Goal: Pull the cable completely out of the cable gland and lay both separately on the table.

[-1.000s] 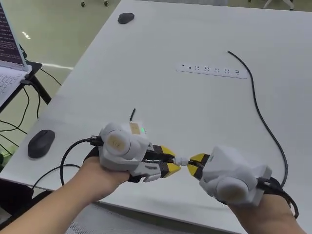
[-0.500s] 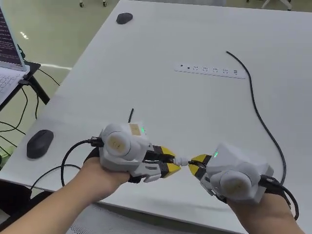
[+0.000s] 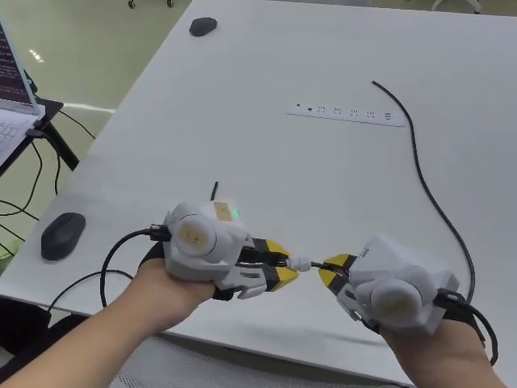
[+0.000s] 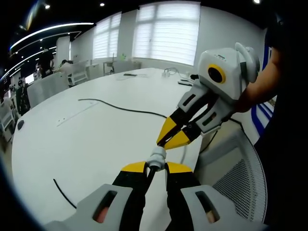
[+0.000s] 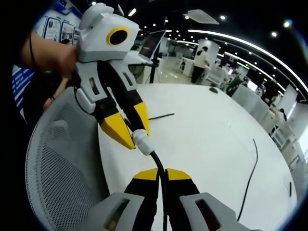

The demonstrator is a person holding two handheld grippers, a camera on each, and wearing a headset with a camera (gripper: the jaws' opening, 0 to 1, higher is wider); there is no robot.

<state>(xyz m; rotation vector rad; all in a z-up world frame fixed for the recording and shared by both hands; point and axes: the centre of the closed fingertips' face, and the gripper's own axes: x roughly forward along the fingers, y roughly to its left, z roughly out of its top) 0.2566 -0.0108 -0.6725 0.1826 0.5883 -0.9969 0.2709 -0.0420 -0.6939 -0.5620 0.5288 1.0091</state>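
Note:
Over the table's near edge, my left gripper point(image 3: 281, 267) is shut on a small white cable gland point(image 3: 299, 263). A short stretch of black cable point(image 3: 317, 264) runs from the gland to my right gripper point(image 3: 334, 272), which is shut on it. In the left gripper view the gland point(image 4: 157, 156) sits at my yellow tips point(image 4: 156, 167), and the right gripper point(image 4: 174, 138) faces it from the right. In the right gripper view the cable point(image 5: 159, 163) rises between my jaws to the gland point(image 5: 142, 139), which the left gripper point(image 5: 126, 130) holds.
A white power strip point(image 3: 343, 113) lies at mid-table with a long black cord point(image 3: 428, 182) curving toward the right. A short black cable piece point(image 3: 215, 191) lies beyond the left gripper. Dark mice sit at the far edge point(image 3: 202, 26) and the left point(image 3: 63, 234). A laptop point(image 3: 10, 97) stands off the table's left.
My right gripper has drawn back to the right, away from the gland. A length of black cable now shows between the gland and its tips. The left gripper has stayed put.

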